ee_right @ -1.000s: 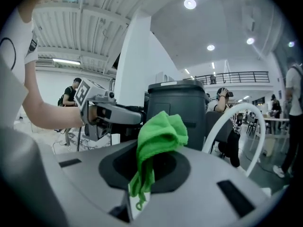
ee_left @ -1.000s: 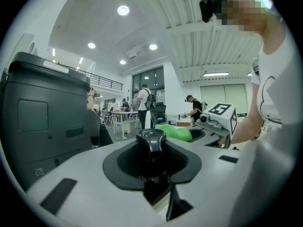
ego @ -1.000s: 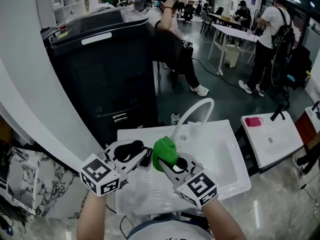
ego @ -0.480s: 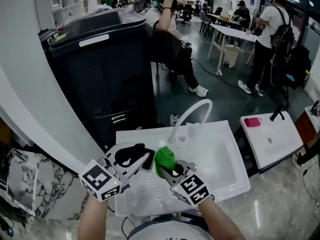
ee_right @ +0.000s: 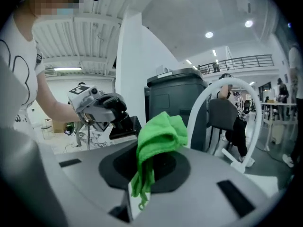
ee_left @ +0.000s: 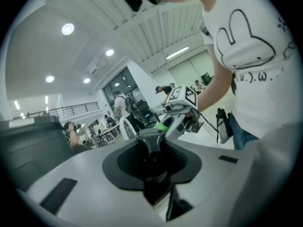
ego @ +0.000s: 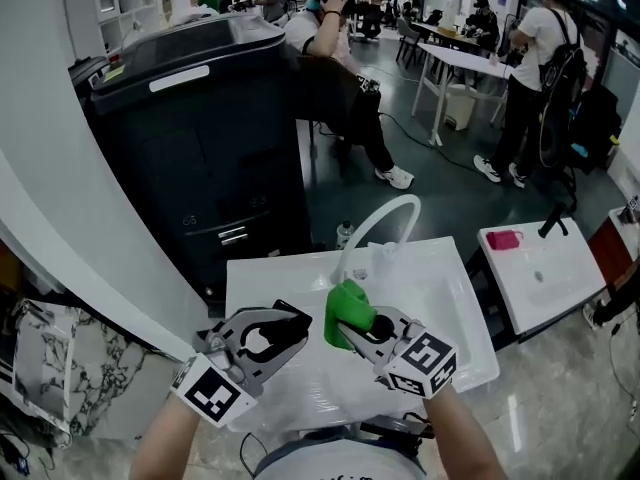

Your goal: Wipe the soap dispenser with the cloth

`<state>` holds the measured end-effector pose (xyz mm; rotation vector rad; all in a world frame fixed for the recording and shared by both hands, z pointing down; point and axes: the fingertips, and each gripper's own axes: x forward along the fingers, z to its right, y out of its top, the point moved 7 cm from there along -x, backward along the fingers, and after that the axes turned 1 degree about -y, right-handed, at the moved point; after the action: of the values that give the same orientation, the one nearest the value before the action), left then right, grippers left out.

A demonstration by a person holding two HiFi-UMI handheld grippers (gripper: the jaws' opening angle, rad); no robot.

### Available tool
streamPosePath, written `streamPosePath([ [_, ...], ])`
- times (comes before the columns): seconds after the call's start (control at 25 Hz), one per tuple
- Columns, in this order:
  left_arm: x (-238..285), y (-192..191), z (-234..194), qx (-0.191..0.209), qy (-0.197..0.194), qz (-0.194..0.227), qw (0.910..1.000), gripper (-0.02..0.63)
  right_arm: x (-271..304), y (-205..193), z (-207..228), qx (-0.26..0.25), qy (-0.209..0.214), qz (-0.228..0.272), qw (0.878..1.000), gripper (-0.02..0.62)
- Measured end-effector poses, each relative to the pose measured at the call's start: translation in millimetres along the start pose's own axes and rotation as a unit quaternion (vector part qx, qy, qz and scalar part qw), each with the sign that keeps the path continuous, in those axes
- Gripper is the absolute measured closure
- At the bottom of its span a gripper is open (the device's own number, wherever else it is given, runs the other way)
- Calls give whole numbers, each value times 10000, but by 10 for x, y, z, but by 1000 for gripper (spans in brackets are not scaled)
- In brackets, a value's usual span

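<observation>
- Soap dispenser (ee_left: 152,143), dark, was clamped between the jaws of your left gripper (ego: 290,320), over the near part of the white sink (ego: 470,348).
- Your right gripper (ego: 357,330) was clenched on the green cloth (ego: 346,313), bunched past its tips.
- Cloth lay just right of the dispenser, close but apart, the grippers angled toward each other. By my reading, the wipe needed the cloth brought leftward.
- Beyond both, the white faucet (ego: 375,230) arched over the basin.
</observation>
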<state>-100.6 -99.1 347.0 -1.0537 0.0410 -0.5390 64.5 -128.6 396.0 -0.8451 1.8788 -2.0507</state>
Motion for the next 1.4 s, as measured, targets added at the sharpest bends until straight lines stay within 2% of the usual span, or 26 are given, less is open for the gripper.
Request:
streamPosePath([
  [0.08, 14, 42, 133, 624, -129, -21, 9980, 502, -42, 48, 17, -115, 189, 59, 9997, 551],
  [0.16, 22, 83, 256, 1228, -212, -84, 9922, 502, -68, 98, 9, -217, 399, 155, 9988, 549],
  [0.24, 22, 119, 344, 1576, -267, -81, 9871, 503, -69, 151, -30, -385, 641, 234, 9969, 549],
  [0.44, 34, 207, 418, 1696, -415, 21, 9846, 503, 37, 176, -142, -901, 1213, 106, 9885, 549],
  [0.68, 15, 219, 514, 1819, -547, 1, 9818, 503, 182, 61, -116, -1205, 1637, -143, 9790, 551],
  [0.8, 27, 249, 540, 1871, -626, 21, 9803, 502, 321, 3, -60, -1197, 1770, -236, 9766, 551],
  [1.04, 27, 213, 524, 1863, -706, -87, 9799, 502, 538, -81, 22, -1176, 1754, -579, 9757, 551],
  [1.2, 12, 165, 567, 1986, -712, -179, 9773, 502, 343, 28, 30, -1350, 1583, -549, 9766, 551],
  [1.4, 36, 112, 662, 2720, -772, -286, 9588, 502, 75, 361, -112, -1514, 1631, -192, 9747, 549],
])
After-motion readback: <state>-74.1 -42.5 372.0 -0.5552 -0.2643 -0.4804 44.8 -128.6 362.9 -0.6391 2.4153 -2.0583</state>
